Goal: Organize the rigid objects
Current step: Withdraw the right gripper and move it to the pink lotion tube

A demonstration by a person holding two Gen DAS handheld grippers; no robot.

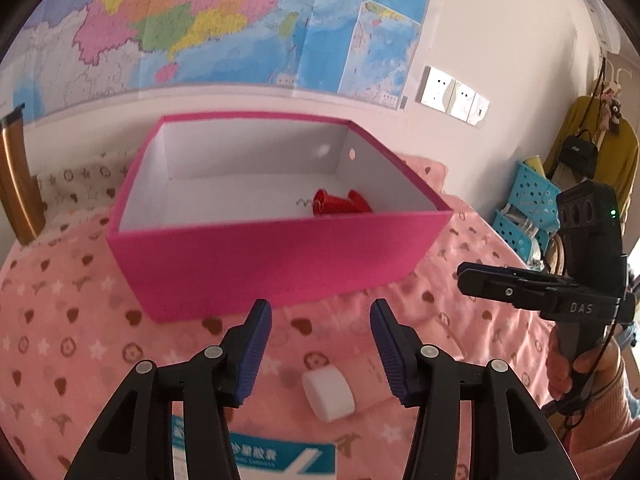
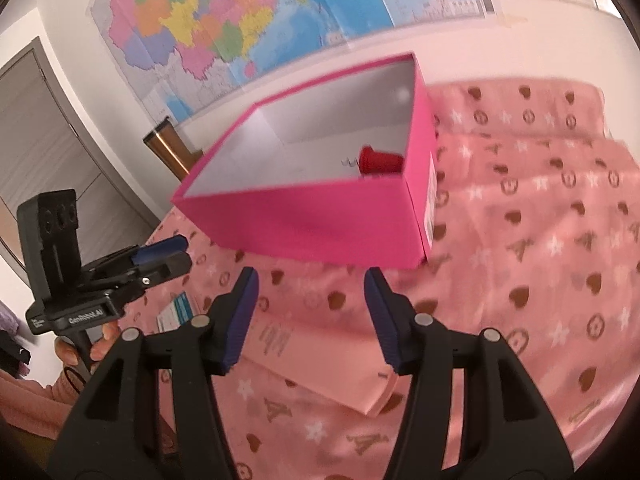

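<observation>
Both grippers, left [image 1: 320, 344] and right [image 2: 311, 312], hang empty and unclenched; sinking onto block [image 1: 328, 397] risks snagging blanket [image 1: 80, 300].

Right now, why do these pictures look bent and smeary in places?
Left wrist view: the fisheye lens bows the wall map and leaves dark corners; the pink box is slightly motion-blurred. Right wrist view: the same curving tilts the box, the patterned blanket smears, and the near gripper fingers stay sharper.
</observation>
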